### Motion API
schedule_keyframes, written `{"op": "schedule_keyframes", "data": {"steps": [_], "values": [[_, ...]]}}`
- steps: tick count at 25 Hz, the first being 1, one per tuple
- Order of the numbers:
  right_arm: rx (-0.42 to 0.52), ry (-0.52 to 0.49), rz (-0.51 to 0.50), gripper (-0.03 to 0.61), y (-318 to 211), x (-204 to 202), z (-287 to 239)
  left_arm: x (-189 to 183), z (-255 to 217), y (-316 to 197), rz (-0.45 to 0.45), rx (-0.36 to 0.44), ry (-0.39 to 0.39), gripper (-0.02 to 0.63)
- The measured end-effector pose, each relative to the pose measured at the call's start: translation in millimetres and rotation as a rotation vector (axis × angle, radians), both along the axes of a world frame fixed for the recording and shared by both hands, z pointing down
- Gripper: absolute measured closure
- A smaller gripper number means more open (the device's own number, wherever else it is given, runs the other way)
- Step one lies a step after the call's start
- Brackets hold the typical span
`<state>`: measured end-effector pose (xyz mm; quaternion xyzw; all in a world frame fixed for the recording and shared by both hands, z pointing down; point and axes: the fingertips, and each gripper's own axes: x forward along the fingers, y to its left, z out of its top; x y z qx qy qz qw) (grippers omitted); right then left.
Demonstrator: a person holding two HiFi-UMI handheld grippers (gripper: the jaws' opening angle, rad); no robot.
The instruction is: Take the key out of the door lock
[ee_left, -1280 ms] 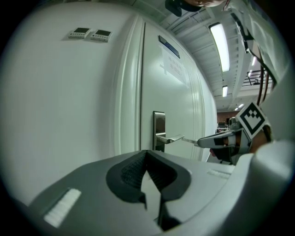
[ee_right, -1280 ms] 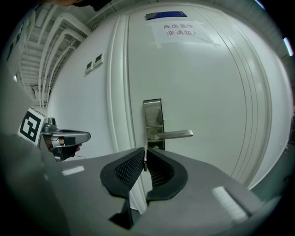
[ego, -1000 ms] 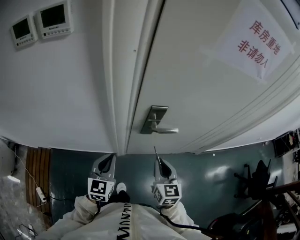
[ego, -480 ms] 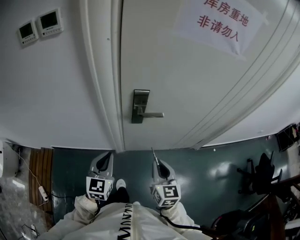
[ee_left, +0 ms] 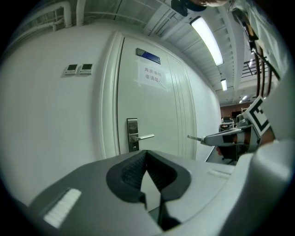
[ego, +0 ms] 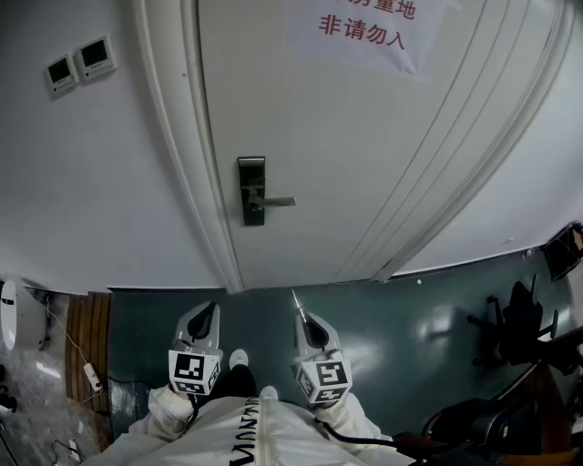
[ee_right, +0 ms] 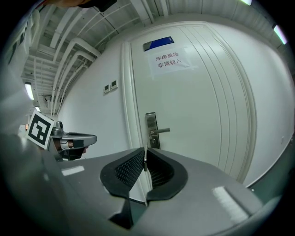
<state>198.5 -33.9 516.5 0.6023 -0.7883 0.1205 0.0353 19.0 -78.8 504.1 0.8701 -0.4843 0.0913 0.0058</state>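
Left gripper (ego: 213, 308) closed, empty. Right gripper (ego: 299, 314) clamped on key (ego: 294, 298), its thin blade sticking out past the tips, over green floor (ego: 401, 319), well apart from door (ego: 364, 164). Beyond: lock plate (ego: 252, 189) with lever handle (ego: 279, 201) at door's left edge, paper notice (ego: 364, 23) near its top. Two wall panels (ego: 80, 62) left of the door frame.

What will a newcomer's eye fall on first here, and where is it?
The white door fills the upper head view, with a red-lettered paper notice at its top and a metal lock plate near its left edge. Low in the middle, the right gripper has its jaws shut on a thin key that points at the door.
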Motion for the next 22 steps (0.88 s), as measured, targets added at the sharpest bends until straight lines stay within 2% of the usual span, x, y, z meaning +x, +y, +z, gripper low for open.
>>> {"op": "schedule_keyframes", "data": {"steps": [9, 22], "values": [[0.016, 0.003, -0.019, 0.554, 14.1, -9.7, -5.9, -3.9, -7.5, 17.1, -0.003, 0.02, -0.01, 0.614], [0.005, 0.056, -0.029, 0.555, 12.7, -43.5, -11.7, -36.3, -8.5, 17.7, -0.012, 0.011, 0.02, 0.615]]}}
